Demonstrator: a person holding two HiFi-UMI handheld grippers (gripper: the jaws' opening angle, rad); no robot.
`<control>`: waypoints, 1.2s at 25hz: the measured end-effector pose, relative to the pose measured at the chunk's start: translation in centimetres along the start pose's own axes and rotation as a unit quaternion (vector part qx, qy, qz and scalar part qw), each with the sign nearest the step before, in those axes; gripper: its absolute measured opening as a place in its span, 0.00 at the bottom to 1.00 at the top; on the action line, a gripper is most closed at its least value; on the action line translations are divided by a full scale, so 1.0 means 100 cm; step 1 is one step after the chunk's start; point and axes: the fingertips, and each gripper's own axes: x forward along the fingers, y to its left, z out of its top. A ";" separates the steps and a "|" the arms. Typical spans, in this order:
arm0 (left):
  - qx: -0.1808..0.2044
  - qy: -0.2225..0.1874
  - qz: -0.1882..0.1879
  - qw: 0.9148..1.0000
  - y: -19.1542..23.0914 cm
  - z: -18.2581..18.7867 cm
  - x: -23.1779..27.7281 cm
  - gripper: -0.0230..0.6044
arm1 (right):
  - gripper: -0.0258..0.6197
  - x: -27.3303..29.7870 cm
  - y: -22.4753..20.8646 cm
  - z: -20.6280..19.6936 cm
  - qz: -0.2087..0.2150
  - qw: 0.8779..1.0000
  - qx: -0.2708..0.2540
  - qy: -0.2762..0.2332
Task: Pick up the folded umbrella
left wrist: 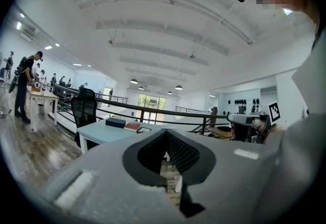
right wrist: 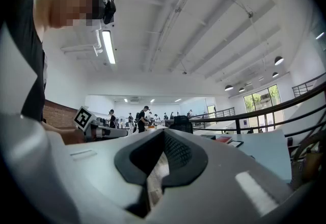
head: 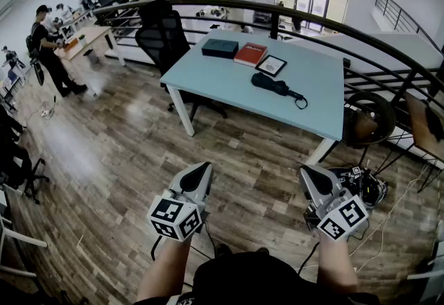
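Note:
The folded black umbrella [head: 277, 86] lies on the light blue table [head: 208, 75], near its right side, with its strap loop toward the front edge. Both grippers hover over the wooden floor, well short of the table and held roughly level. My left gripper [head: 201, 168] is shut with nothing in it, and its closed jaws [left wrist: 165, 132] fill the lower half of the left gripper view. My right gripper [head: 306, 170] is also shut and empty [right wrist: 163, 132]. Neither gripper view shows the umbrella.
On the table behind the umbrella sit a black box [head: 220, 48], a red book [head: 250, 54] and a framed tablet [head: 270, 65]. A black office chair [head: 161, 37] stands at the table's left. A curved railing [head: 388, 47] and a round stool [head: 368, 120] are on the right. Cables and gear [head: 368, 186] lie on the floor.

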 end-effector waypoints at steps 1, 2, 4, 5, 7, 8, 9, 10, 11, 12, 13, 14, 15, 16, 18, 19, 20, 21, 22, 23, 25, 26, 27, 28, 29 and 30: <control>-0.004 0.002 0.002 1.000 0.000 -0.003 -0.001 0.05 | 0.04 -0.003 0.001 -0.001 0.000 1.000 0.001 0.001; -0.007 0.004 0.004 1.000 0.000 -0.005 -0.002 0.05 | 0.04 -0.006 0.001 -0.003 0.000 1.000 0.002 0.003; -0.009 0.006 0.005 1.000 -0.005 -0.009 -0.004 0.05 | 0.04 -0.012 0.002 -0.006 0.000 1.000 0.002 0.006; -0.007 0.007 0.004 1.000 -0.008 -0.010 -0.005 0.05 | 0.04 -0.016 0.001 -0.008 0.000 1.000 0.002 0.008; -0.003 0.012 0.001 1.000 -0.015 -0.014 -0.003 0.05 | 0.04 -0.022 -0.003 -0.012 -0.003 1.000 0.003 0.012; -0.003 0.015 -0.001 1.000 -0.018 -0.016 0.000 0.05 | 0.04 -0.026 -0.007 -0.013 -0.006 1.000 0.007 0.014; -0.005 0.018 -0.004 1.000 -0.022 -0.018 0.002 0.05 | 0.04 -0.030 -0.011 -0.014 -0.009 1.000 0.013 0.014; -0.006 0.021 -0.008 1.000 -0.027 -0.020 0.003 0.05 | 0.04 -0.036 -0.014 -0.014 -0.012 1.000 0.020 0.014; -0.002 0.024 -0.011 1.000 -0.033 -0.021 0.004 0.05 | 0.04 -0.042 -0.017 -0.014 -0.015 1.000 0.024 0.012; 0.005 0.027 -0.012 1.000 -0.039 -0.022 0.005 0.05 | 0.04 -0.048 -0.020 -0.013 -0.019 0.999 0.024 0.011; 0.014 0.029 -0.013 0.999 -0.045 -0.022 0.007 0.05 | 0.04 -0.055 -0.024 -0.013 -0.022 0.999 0.024 0.011; 0.018 0.031 -0.013 0.999 -0.051 -0.022 0.008 0.05 | 0.04 -0.063 -0.028 -0.014 -0.025 0.999 0.025 0.011; 0.018 0.031 -0.013 0.999 -0.057 -0.023 0.010 0.05 | 0.04 -0.071 -0.032 -0.016 -0.028 0.999 0.029 0.011; 0.016 0.030 -0.012 0.999 -0.063 -0.024 0.010 0.05 | 0.04 -0.079 -0.035 -0.018 -0.030 0.999 0.036 0.010; 0.016 0.025 -0.010 0.999 -0.075 -0.023 0.009 0.05 | 0.04 -0.097 -0.039 -0.021 -0.031 0.998 0.048 0.004; 0.018 0.022 -0.009 1.000 -0.081 -0.022 0.009 0.05 | 0.04 -0.104 -0.041 -0.022 -0.030 0.998 0.052 0.002; 0.020 0.020 -0.007 1.000 -0.087 -0.022 0.008 0.05 | 0.04 -0.111 -0.042 -0.024 -0.030 0.998 0.055 0.000; 0.020 0.020 -0.005 1.000 -0.092 -0.022 0.008 0.05 | 0.04 -0.115 -0.043 -0.026 -0.028 0.998 0.059 -0.001; 0.020 0.022 -0.003 1.000 -0.095 -0.024 0.007 0.05 | 0.04 -0.118 -0.043 -0.029 -0.026 0.998 0.064 -0.001; 0.020 0.025 -0.002 0.999 -0.098 -0.026 0.007 0.05 | 0.04 -0.120 -0.042 -0.032 -0.022 0.997 0.068 0.000; 0.018 0.028 0.001 0.999 -0.101 -0.029 0.006 0.05 | 0.04 -0.121 -0.040 -0.035 -0.012 0.997 0.070 0.005; 0.016 0.027 0.002 1.000 -0.101 -0.028 0.007 0.05 | 0.04 -0.121 -0.039 -0.034 -0.008 0.998 0.069 0.008; 0.012 0.026 0.003 1.000 -0.100 -0.028 0.008 0.05 | 0.04 -0.122 -0.040 -0.034 -0.006 0.998 0.069 0.009; 0.008 0.025 0.004 1.000 -0.099 -0.027 0.010 0.05 | 0.04 -0.122 -0.041 -0.033 -0.005 0.997 0.071 0.008; 0.005 0.024 0.004 1.000 -0.098 -0.027 0.013 0.05 | 0.04 -0.121 -0.043 -0.032 -0.006 0.997 0.075 0.007; 0.001 0.025 0.002 1.000 -0.097 -0.027 0.018 0.05 | 0.04 -0.120 -0.045 -0.032 -0.006 0.997 0.079 0.007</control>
